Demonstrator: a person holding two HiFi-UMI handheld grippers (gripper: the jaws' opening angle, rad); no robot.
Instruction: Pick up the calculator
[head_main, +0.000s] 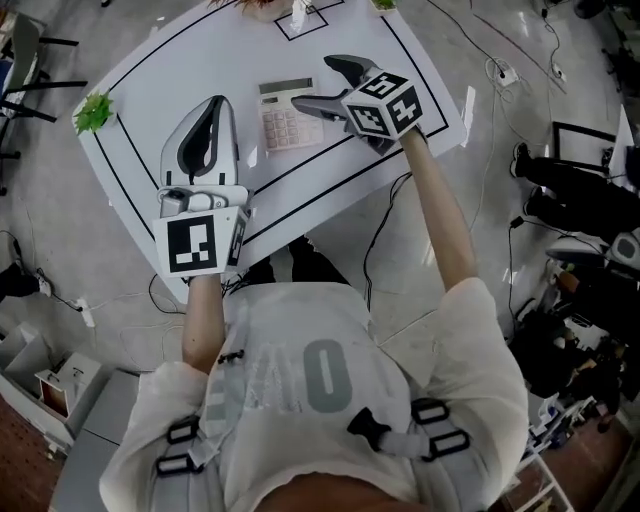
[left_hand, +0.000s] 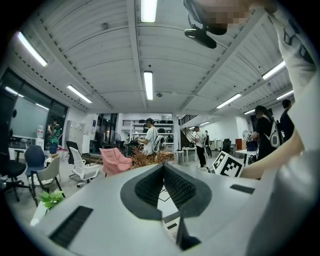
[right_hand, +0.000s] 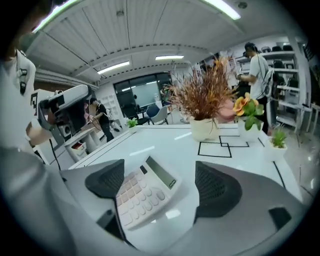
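A white calculator (head_main: 283, 122) with pale keys lies flat on the white table (head_main: 180, 70), display toward the far side. My right gripper (head_main: 315, 82) is open at the calculator's right end, one jaw over its near right corner and the other beyond its far edge. In the right gripper view the calculator (right_hand: 142, 192) lies between the dark pads, close to the left one (right_hand: 106, 179); whether any pad touches it I cannot tell. My left gripper (head_main: 216, 108) is shut and empty, left of the calculator and apart from it. Its pads (left_hand: 150, 187) meet at the tip and point out at the room.
A small green plant (head_main: 94, 110) sits at the table's left corner. A pot of dried reddish grass (right_hand: 207, 107), an orange flower (right_hand: 245, 107) and a small green plant (right_hand: 277, 137) stand at the far side by black square outlines (right_hand: 220, 147). Cables (head_main: 380, 225) trail below the table's near edge.
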